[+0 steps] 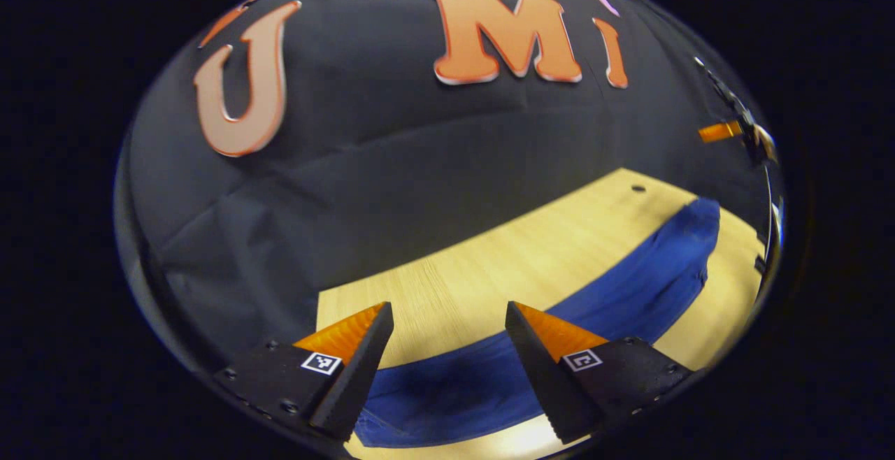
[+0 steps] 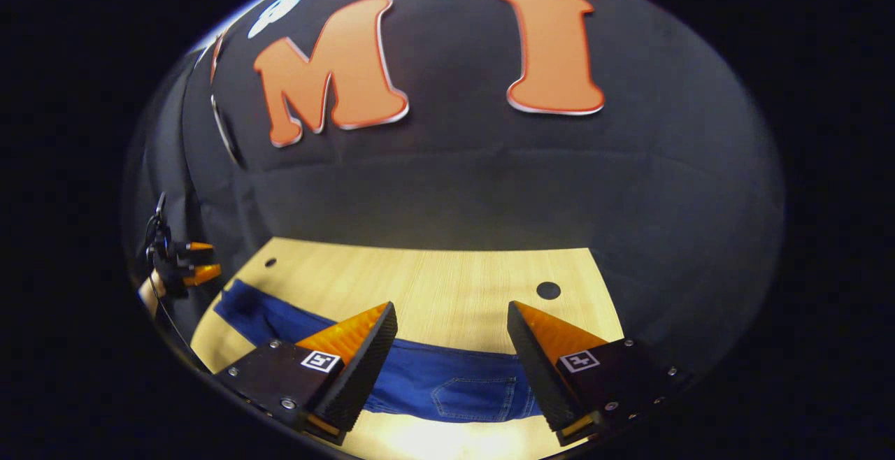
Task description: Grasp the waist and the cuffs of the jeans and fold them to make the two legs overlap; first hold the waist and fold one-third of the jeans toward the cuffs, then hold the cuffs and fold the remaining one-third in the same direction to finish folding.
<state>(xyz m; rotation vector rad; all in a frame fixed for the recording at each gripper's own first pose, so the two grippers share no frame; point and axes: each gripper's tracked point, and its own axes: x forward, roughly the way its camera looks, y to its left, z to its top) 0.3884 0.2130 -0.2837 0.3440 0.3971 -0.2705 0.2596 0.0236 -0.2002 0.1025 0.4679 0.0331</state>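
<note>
My left hand-held gripper point(image 1: 447, 348) and right hand-held gripper point(image 2: 451, 348) both hover wide apart over the jeans point(image 2: 447, 386) on the tabletop point(image 2: 447, 278); I risk pinching one denim layer only

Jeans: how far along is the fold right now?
Done: the jeans lie as one long narrow strip on the table, so the legs look overlapped. In hand: nothing; left tongs and right tongs hover open above the denim. Left: both one-third folds.
</note>
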